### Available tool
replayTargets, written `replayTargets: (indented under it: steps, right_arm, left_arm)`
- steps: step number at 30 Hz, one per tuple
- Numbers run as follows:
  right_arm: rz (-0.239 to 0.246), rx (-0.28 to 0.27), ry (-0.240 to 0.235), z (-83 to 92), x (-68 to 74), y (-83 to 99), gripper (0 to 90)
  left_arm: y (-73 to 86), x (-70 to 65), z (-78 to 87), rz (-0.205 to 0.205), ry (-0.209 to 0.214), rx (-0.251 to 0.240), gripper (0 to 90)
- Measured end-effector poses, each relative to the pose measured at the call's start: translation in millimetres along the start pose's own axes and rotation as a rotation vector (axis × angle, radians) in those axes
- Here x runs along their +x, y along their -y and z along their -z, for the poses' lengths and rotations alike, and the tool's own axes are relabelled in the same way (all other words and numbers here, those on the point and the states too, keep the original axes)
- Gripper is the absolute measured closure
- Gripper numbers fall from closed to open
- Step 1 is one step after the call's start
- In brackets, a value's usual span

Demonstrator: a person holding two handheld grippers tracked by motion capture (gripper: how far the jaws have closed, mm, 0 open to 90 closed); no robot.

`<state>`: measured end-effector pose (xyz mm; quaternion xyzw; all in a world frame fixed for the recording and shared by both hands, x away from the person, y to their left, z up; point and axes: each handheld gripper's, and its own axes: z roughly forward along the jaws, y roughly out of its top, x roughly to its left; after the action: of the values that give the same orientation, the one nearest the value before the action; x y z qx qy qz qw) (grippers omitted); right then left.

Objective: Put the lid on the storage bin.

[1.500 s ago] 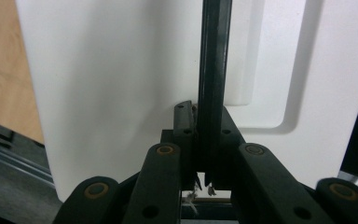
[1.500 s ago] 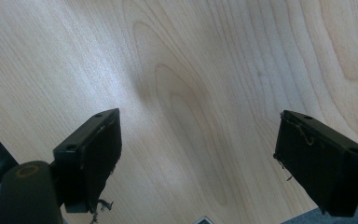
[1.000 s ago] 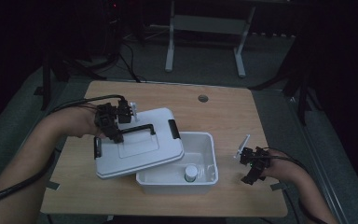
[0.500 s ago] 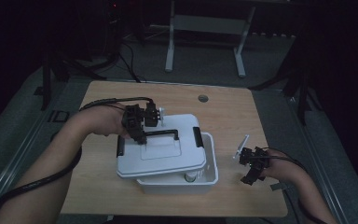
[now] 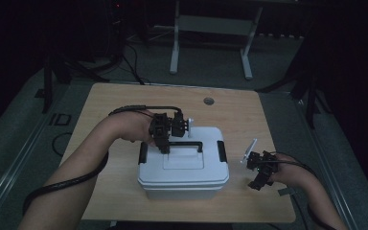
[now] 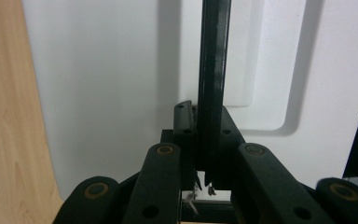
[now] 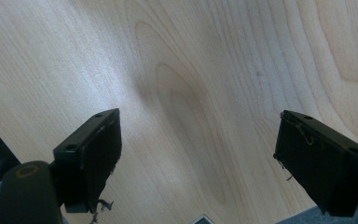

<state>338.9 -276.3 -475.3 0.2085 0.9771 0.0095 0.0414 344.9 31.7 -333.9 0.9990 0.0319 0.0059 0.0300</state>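
White lidded box [image 5: 184, 170], one black handle [image 5: 187, 144] clamped by left gripper [image 5: 165, 146], right gripper [image 5: 260, 171] apart.

I note both forearms bare, no sleeves. My left claw [image 5: 165, 146] is black, with brass-coloured pivot pins on its linkage arms and a black cable trailing back. My right claw [image 5: 260, 173] is black, its flat pads fraying at the edges.

the box [image 5: 184, 184] stands on the desk [image 5: 115, 100], near its front edge. the lid [image 5: 182, 160] lies on the box, handle [image 5: 186, 144] on top. the left claw [image 5: 165, 147] sits at the handle's left end; the right claw [image 5: 261, 176] rests right of the box.
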Motion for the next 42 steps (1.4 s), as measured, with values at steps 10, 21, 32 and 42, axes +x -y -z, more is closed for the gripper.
replayTargets:
  steps: [10,21,32,42]
  right_arm:
    - [0.006,0.001,0.001,-2.6,-0.7,2.1,14.2]
    - [0.01,0.003,-0.003,-4.5,0.3,-0.4,14.2]
    - [0.007,0.006,-0.004,-5.4,0.4,-0.1,14.2]
    - [0.006,0.001,-0.003,-5.2,0.5,0.4,14.2]
  left_arm:
    - [-2.9,7.6,-15.2,0.014,0.029,0.029,83.7]
    - [-3.2,9.9,-27.4,0.013,0.054,0.033,83.7]
    - [-4.4,12.1,-37.6,0.014,0.068,0.045,83.6]
    - [-3.9,13.8,-34.2,0.027,0.054,-0.016,65.5]
